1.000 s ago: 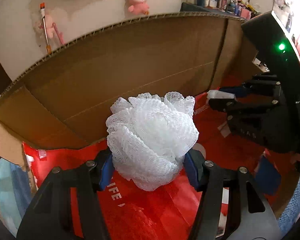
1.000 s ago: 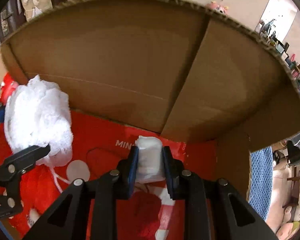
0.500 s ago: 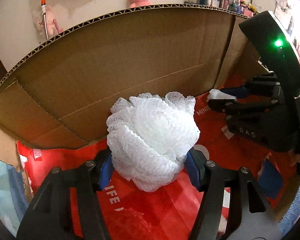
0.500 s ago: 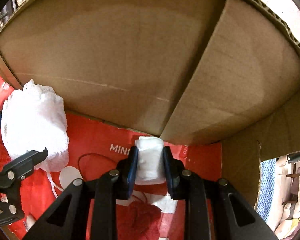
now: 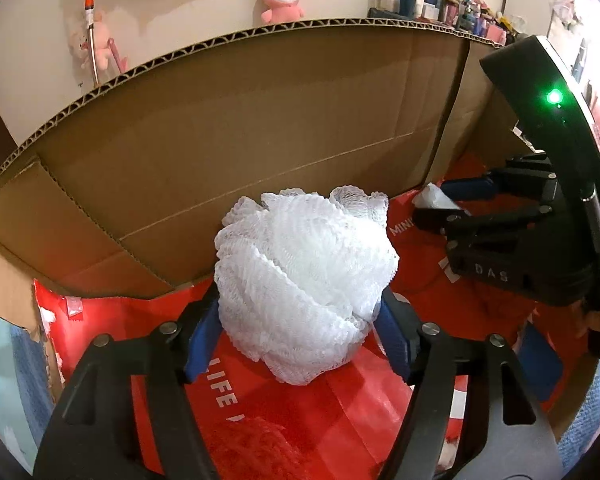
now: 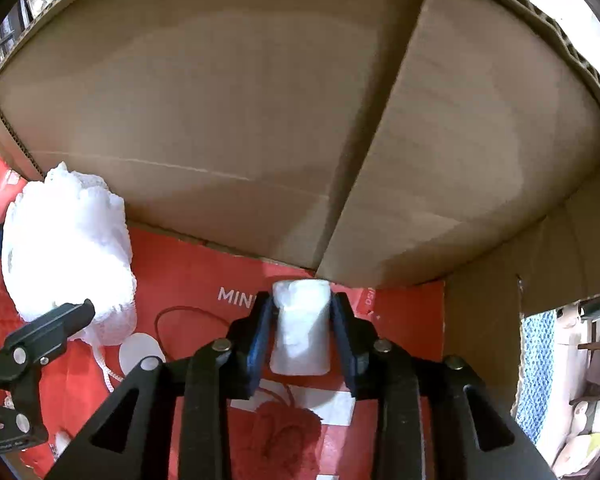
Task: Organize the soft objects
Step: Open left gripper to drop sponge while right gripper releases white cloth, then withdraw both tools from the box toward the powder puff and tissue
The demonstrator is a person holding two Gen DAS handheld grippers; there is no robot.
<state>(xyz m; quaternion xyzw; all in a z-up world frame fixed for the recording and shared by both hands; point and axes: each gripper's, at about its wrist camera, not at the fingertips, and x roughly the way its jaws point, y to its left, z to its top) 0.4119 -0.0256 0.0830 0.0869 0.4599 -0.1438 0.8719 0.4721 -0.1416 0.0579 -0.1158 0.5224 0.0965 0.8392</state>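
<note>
You're looking at a white mesh bath pouf (image 5: 306, 284), frilly netted plastic, rough and airy, resting on a glossy red plastic bag (image 5: 364, 408) that lines the box floor. The cardboard box (image 5: 236, 128) around it is matt brown corrugated paper, its fluted edge showing along the rim. Your other item, the small white roll (image 6: 301, 326), looks soft and matt, like wrapped tissue or cloth. Both tools are matt black plastic with smooth blue pads (image 5: 202, 336).

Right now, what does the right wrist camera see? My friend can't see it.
The right gripper is opening around a small white soft roll over a red bag inside a brown cardboard box. A fluffy white mesh bath puff sits left, beside the left gripper.
</note>
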